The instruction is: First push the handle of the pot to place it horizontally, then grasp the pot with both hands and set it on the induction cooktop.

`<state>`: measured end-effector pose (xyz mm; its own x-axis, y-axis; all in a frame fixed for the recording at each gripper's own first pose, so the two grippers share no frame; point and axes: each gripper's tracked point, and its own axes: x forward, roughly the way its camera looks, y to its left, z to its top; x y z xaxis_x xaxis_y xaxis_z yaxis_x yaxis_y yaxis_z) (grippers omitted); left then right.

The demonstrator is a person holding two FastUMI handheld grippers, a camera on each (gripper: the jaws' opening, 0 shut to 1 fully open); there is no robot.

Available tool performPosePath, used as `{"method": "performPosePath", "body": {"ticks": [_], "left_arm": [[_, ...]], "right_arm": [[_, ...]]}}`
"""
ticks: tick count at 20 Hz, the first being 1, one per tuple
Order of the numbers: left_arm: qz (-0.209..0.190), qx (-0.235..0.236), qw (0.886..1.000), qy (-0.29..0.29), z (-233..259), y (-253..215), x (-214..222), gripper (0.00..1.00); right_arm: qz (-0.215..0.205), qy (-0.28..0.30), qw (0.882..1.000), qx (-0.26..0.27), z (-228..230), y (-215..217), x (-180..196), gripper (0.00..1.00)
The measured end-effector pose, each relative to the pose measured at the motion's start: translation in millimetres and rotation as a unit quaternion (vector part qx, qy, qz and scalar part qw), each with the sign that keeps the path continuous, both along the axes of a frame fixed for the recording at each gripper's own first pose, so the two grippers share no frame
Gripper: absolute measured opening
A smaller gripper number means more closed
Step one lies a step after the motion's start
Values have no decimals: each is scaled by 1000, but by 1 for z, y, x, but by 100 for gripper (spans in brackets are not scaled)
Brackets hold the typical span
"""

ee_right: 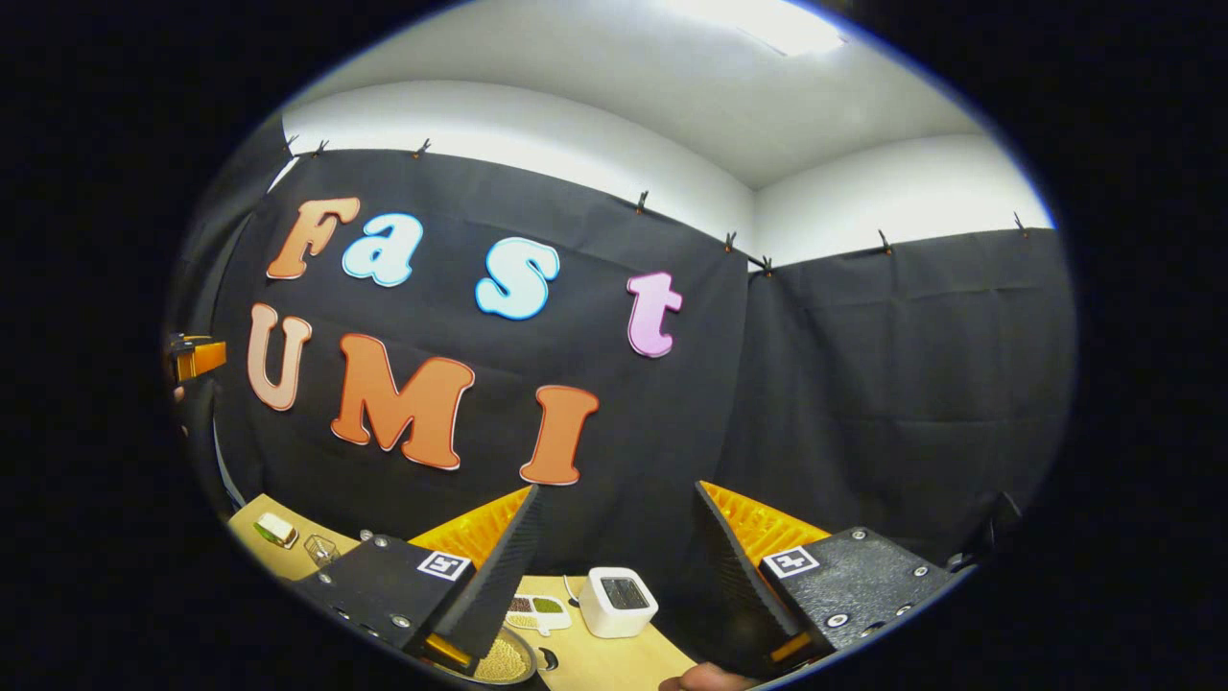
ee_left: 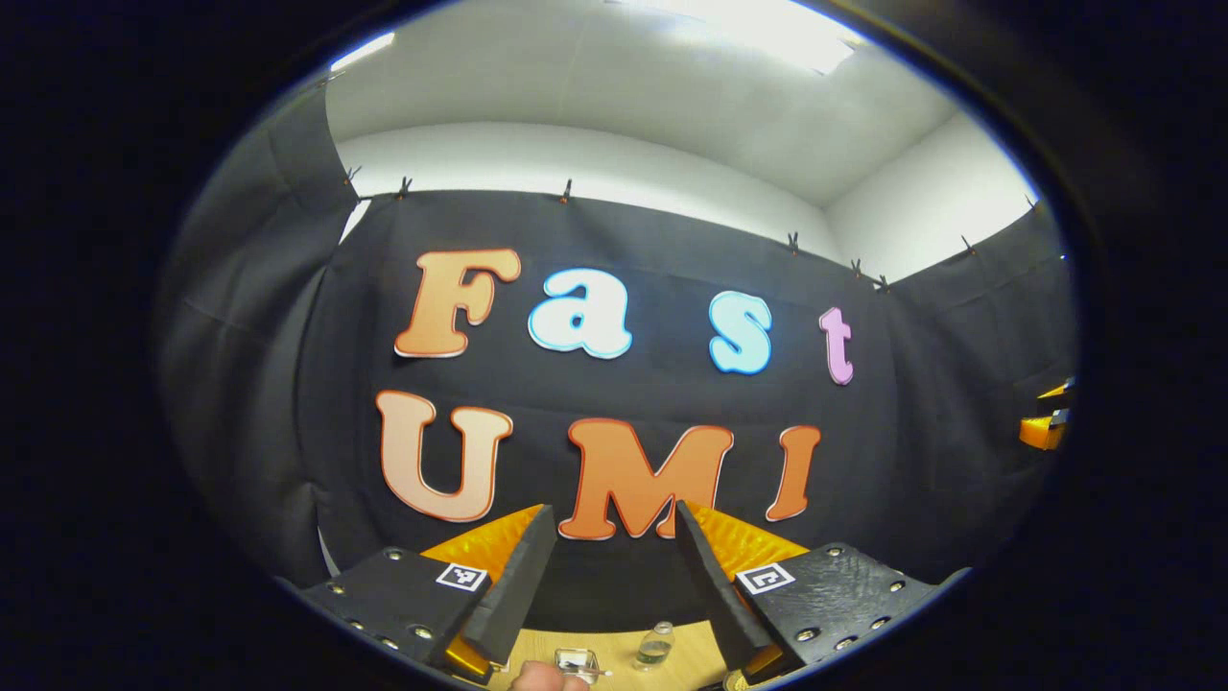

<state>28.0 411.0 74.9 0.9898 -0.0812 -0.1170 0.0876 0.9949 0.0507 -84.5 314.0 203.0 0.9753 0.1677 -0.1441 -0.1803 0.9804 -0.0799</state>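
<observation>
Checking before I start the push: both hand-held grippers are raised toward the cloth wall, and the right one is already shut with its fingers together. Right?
Not quite. The right hand-held gripper is open: the right gripper view shows a wide gap between its fingers, with a white box-shaped appliance on the table visible through it. The rest holds: both point at the cloth wall, and the left hand-held gripper is open too.

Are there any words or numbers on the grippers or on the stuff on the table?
No readable words or numbers.
Square marks on the left gripper: black-and-white patterns, not letters.
Square marks on the right gripper: patterns too.
Bottle: too small to tell.
White box on the table: no writing seen.
</observation>
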Motion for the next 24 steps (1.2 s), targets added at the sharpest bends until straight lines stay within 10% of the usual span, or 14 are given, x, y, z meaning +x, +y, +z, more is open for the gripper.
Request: {"method": "performPosePath", "body": {"ticks": [10, 24], "left_arm": [[67, 34, 992, -105, 138, -44, -89, 77], [127, 51, 984, -112, 177, -97, -140, 78]], "right_arm": [[70, -100, 991, 47, 90, -52, -4, 95], [65, -101, 988, 93, 89, -170, 1, 95]]}}
